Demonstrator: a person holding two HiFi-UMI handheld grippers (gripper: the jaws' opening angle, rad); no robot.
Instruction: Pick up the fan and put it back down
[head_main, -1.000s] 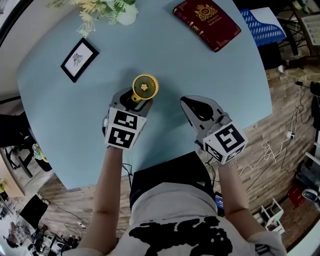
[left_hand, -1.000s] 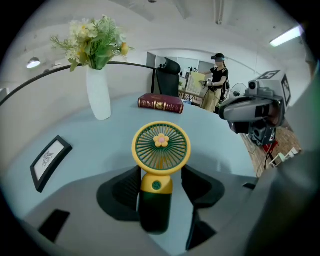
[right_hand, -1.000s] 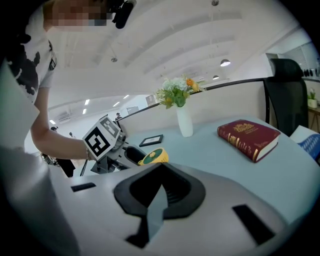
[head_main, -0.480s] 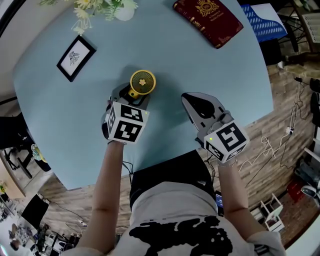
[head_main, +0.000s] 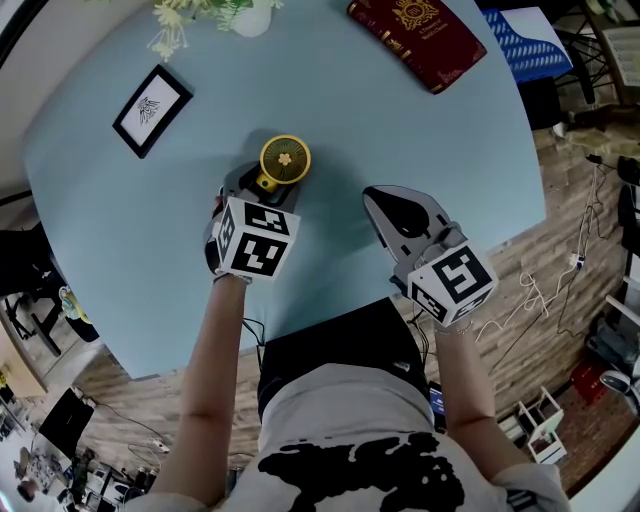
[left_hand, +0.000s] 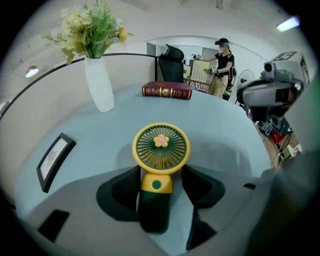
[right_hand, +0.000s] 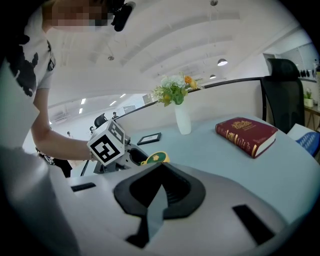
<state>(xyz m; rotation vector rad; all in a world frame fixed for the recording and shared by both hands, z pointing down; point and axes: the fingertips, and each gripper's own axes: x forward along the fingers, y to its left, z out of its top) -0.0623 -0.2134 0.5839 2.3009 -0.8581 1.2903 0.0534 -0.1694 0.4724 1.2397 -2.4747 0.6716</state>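
Note:
A small yellow and green hand fan (head_main: 285, 160) stands upright on the light blue round table (head_main: 400, 130). My left gripper (head_main: 262, 190) reaches down over it from the near side. In the left gripper view the fan (left_hand: 161, 147) has its dark green handle between the two jaws. The left gripper (left_hand: 160, 175) is shut on that handle, and the round grille with its flower centre sticks up above the pads. My right gripper (head_main: 385, 200) rests to the right of the fan, apart from it, shut and holding nothing. In the right gripper view the fan (right_hand: 155, 158) shows just past the closed jaw tips (right_hand: 161, 165).
A dark red book (head_main: 415, 35) lies at the table's far right. A black picture frame (head_main: 152, 97) lies at the far left, and a white vase of flowers (head_main: 250, 15) stands at the far edge. Someone (left_hand: 222, 65) stands far beyond the table.
The left gripper has come down a little with the fan in it. The fan looks smaller and slightly farther up in the head view. The right gripper has stayed put.

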